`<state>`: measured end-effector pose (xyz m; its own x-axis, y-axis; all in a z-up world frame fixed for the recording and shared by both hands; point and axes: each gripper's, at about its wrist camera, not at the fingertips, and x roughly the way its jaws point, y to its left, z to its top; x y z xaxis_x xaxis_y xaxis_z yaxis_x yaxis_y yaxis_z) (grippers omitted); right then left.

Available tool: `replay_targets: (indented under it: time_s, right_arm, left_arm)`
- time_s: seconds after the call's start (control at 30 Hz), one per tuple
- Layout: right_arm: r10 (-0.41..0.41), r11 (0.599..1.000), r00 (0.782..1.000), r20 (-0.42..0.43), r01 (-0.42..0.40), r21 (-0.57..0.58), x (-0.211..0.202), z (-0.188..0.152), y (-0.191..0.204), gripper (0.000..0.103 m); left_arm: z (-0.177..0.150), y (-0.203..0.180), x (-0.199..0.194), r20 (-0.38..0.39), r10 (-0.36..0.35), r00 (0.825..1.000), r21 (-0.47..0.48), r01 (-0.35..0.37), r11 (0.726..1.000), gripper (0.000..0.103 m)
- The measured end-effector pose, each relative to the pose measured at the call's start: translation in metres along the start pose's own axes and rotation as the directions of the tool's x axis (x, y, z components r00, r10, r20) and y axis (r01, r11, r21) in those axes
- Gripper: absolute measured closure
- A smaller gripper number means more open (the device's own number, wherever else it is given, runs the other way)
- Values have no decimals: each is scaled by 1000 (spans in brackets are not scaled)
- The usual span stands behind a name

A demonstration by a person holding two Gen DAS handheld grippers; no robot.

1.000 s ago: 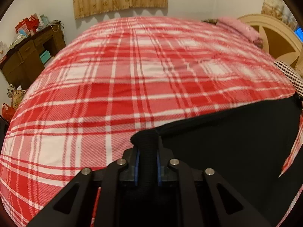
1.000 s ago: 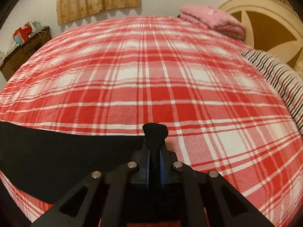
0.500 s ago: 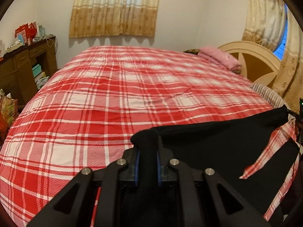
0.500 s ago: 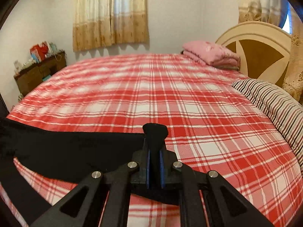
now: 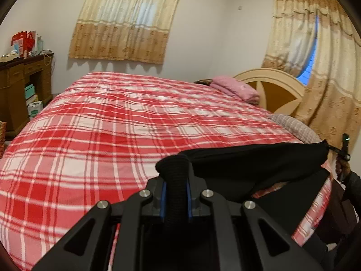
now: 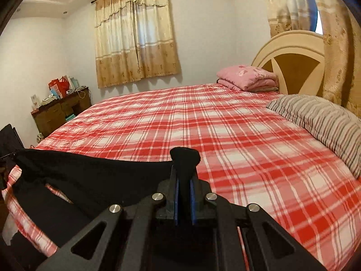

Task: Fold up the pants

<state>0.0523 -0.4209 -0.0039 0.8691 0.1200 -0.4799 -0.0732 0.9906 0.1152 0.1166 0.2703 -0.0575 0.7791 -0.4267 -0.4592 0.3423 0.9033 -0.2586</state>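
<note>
The black pants (image 5: 259, 164) hang stretched between my two grippers, lifted above the near edge of the red plaid bed (image 5: 126, 122). My left gripper (image 5: 176, 180) is shut on one end of the top edge, with a bunch of black cloth sticking out between the blue pads. My right gripper (image 6: 184, 176) is shut on the other end of the pants (image 6: 90, 176). The cloth sags in the middle and both legs hang down out of sight. In the left wrist view the right gripper (image 5: 344, 151) shows at the far right.
A folded pink blanket (image 6: 247, 79) lies by the cream headboard (image 6: 291, 61). A striped pillow (image 6: 322, 122) lies on the bed's right side. A wooden desk (image 6: 61, 110) with bags stands at the far left wall. Curtains (image 6: 135, 45) hang behind.
Both grippers have risen and tilted up, lifting the pants off the bed. The cloth that lay flat now hangs between them, and the walls and curtains have come into view.
</note>
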Motion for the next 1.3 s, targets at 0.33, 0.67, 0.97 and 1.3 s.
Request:
replay_targets:
  time_s: [0.33,0.67,0.97,1.3]
  right_arm:
    - [15,999,998,-66,-12,43,-17,-50,-16,96]
    - [5,1000,984,-176,0,25,-11,-71,-17,95]
    - [-4,999,979,-206,11,30,-17,-80,-18,88]
    - [-19,993,985,-174,39,113,-48,-83,-36,62]
  left_arm:
    - [-56,-2,-31,-29,-48,998,32,49,998,89]
    - [-100,-12,-50,-120,15,993,149,3,989,75]
    - [-111,-3,-80,-137,74,988,160,-52,986,62]
    - [-100,12,-121,-17,162,987,66,-161,985,62]
